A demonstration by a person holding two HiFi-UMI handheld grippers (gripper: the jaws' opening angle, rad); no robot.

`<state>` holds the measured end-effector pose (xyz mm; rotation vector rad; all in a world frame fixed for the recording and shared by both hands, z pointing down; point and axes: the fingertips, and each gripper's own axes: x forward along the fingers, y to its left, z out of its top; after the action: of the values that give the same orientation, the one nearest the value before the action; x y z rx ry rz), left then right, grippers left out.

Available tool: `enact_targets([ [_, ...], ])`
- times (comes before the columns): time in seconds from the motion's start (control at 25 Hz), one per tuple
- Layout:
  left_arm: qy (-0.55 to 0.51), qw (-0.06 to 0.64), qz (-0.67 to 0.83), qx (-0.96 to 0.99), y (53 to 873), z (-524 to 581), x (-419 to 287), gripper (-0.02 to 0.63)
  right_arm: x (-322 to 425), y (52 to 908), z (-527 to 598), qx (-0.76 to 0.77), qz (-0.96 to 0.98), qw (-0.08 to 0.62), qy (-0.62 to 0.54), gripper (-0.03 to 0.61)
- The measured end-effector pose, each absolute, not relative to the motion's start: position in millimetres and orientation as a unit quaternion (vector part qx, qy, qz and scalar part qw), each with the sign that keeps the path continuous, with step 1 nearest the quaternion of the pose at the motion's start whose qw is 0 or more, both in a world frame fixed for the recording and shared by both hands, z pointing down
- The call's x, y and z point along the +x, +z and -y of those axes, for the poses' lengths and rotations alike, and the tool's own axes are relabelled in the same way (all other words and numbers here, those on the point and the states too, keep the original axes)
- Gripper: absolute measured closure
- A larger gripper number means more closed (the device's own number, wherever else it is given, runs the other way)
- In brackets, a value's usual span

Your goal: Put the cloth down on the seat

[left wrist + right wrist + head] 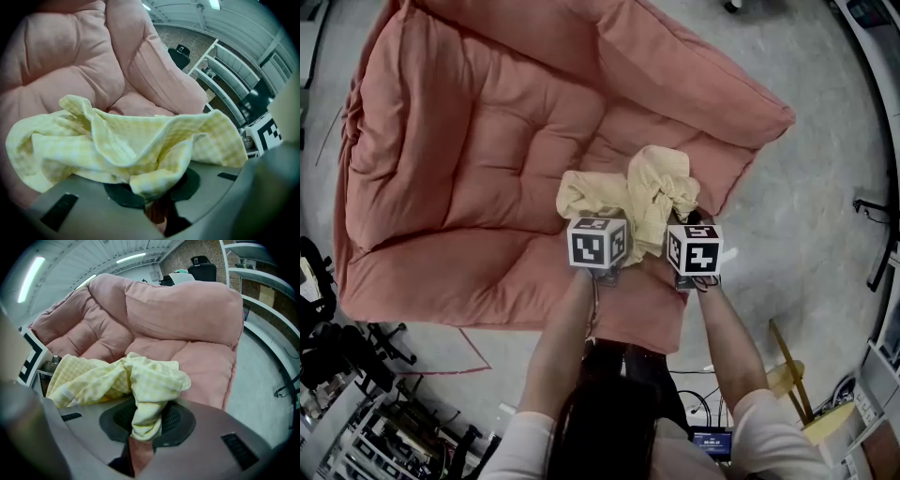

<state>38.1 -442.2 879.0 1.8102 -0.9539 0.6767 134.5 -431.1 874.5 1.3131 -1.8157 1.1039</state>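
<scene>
I have both tongs clenched on the yellow checked cloth. In the left gripper view, the left gripper pinches a bunched fold between its dark pads, and the rest of the fabric spreads in a wide crumpled sheet across the frame. In the right gripper view, the right gripper clamps a twisted rope of the same cloth, which trails off toward the left gripper. From the head view, the two marker cubes sit close side by side. The cloth is bunched just beyond them, over the pink padded seat near its front edge and toward its right-hand corner. I can't tell whether the cloth already touches the cushion. Grey floor surrounds the seat.
</scene>
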Motion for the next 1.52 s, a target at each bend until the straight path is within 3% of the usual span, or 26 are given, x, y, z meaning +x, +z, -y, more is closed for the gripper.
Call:
enact_targets([
  [0.52, 0.295, 0.493, 0.375, 0.727, 898, 446, 40, 0.522, 137, 896, 434, 0.488, 0.676, 0.326, 0.447, 0.487],
  [0.68, 0.31, 0.494, 0.387, 0.714, 897, 445, 34, 0.495, 139, 895, 433, 0.49, 0.667, 0.328, 0.455, 0.462],
  [0.88, 0.322, 0.501, 0.397, 0.698, 891, 439, 22, 0.44, 148, 891, 430, 0.503, 0.652, 0.33, 0.462, 0.335],
  [0.96, 0.332, 0.499, 0.391, 0.698, 886, 438, 18, 0.425, 154, 882, 431, 0.508, 0.649, 0.328, 0.462, 0.318],
  [1.52, 0.382, 0.467, 0.387, 0.697, 821, 416, 4, 0.425, 160, 797, 420, 0.524, 0.66, 0.313, 0.438, 0.308],
])
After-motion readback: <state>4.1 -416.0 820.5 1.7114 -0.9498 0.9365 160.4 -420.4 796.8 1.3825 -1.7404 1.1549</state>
